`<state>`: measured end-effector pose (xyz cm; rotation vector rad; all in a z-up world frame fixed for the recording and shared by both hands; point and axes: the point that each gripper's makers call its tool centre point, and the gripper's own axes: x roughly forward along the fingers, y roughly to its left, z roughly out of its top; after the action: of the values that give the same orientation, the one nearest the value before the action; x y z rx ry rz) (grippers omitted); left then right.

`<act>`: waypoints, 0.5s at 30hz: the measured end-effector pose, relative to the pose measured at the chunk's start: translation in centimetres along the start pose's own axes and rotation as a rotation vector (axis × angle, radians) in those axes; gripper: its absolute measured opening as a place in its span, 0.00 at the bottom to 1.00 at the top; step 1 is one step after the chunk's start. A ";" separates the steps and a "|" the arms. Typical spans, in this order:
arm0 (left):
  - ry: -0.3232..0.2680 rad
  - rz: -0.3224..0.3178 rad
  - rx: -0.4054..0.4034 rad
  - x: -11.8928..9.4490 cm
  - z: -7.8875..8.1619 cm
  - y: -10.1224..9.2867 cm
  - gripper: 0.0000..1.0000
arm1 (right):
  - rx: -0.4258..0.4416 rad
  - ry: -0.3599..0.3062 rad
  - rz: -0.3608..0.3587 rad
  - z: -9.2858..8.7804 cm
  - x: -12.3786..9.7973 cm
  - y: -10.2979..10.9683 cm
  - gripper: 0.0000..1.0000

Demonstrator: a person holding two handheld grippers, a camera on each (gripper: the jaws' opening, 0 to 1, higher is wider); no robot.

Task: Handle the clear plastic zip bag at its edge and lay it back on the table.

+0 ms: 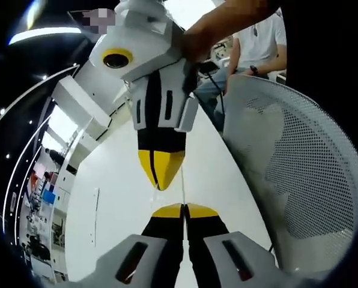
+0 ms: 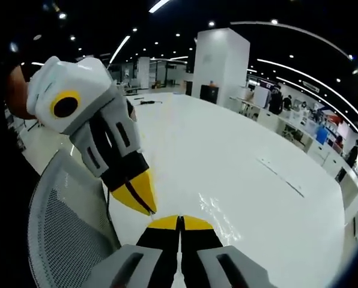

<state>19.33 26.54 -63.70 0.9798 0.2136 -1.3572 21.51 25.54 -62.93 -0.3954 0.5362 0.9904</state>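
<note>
The clear plastic zip bag [image 1: 182,183] appears edge-on in the left gripper view, as a thin line rising from between my left gripper's [image 1: 184,208] shut yellow tips. My right gripper [image 1: 161,182] points down at it from above, tips shut and a short gap away, with a faint strand of plastic below them. In the right gripper view the bag [image 2: 218,219] glints as wrinkled clear film just right of my right gripper's [image 2: 180,219] shut tips, over the white table [image 2: 239,150]. The left gripper [image 2: 144,203] comes in from the left, shut, close beside them.
A white mesh chair back [image 1: 299,180] stands close on the right of the left gripper view and shows at lower left [image 2: 65,234] in the right gripper view. A seated person [image 1: 260,45] is behind it. A white pillar [image 2: 222,60] and desks lie beyond the table.
</note>
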 end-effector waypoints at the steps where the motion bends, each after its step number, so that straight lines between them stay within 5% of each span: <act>1: 0.000 -0.002 -0.007 0.0 0.0 -0.1 0.00 | 0.002 -0.003 -0.004 0.1 0.0 -0.1 0.00; 15: 0.015 0.017 -0.065 0.0 -0.9 -0.8 0.00 | 0.028 -0.045 -0.100 1.2 -0.5 -2.1 0.00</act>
<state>18.99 27.25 -64.57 0.9359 0.2580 -1.3197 23.38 24.83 -61.48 -0.3706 0.4846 0.8925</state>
